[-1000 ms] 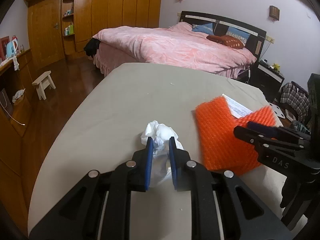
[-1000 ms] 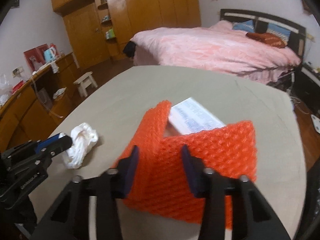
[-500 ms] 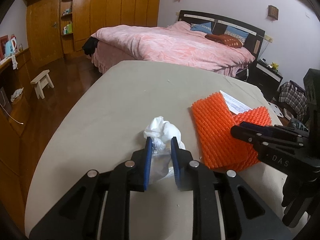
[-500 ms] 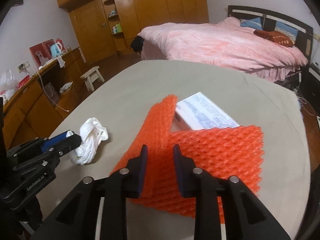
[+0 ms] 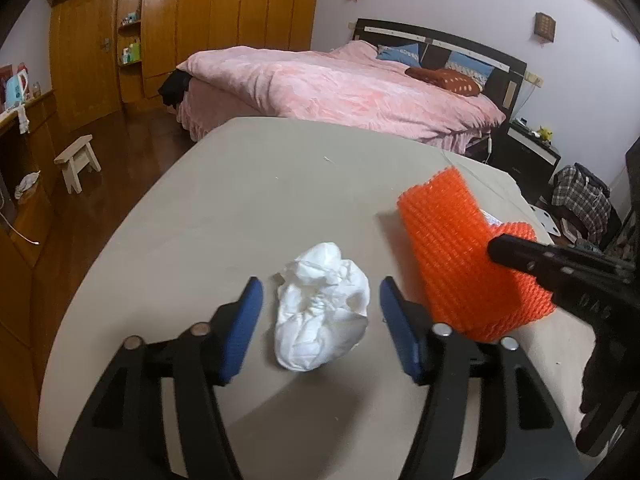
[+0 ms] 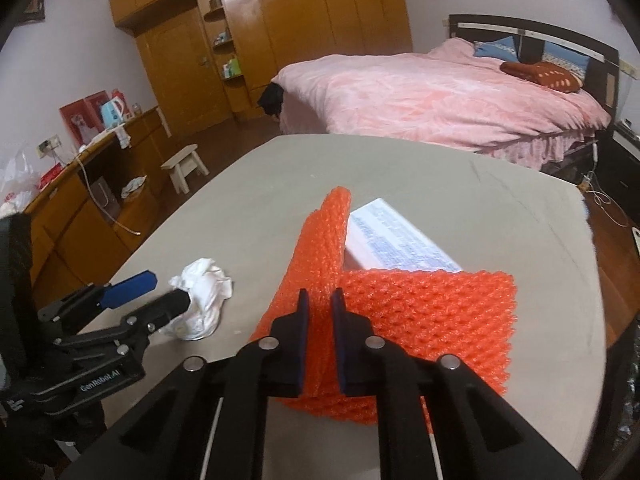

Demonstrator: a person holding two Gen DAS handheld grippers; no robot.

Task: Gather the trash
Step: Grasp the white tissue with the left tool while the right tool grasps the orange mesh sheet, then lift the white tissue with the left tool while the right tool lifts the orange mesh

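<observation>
A crumpled white tissue [image 5: 322,304] lies on the grey table [image 5: 224,208], between the blue pads of my left gripper [image 5: 320,300]. Its jaws are opening and the pads stand clear of the tissue on both sides. An orange foam net sheet [image 6: 420,312] lies to the right, partly over a white printed box [image 6: 396,240]. My right gripper [image 6: 319,306] is shut on a raised fold of the orange sheet [image 5: 452,248], lifting that fold off the table. From the right wrist, the left gripper [image 6: 160,288] shows at the tissue [image 6: 202,300].
A pink bed [image 5: 340,84] stands behind the table, with wooden wardrobes [image 5: 224,20] along the back wall. A small white stool [image 5: 78,160] is on the wooden floor at left, by a low wooden cabinet [image 6: 80,208]. A plaid bag [image 5: 582,196] sits at right.
The left gripper's pads, closed on the tissue before, have spread wide and let it go. The right gripper's pads have closed on the orange sheet and pulled a fold of it up.
</observation>
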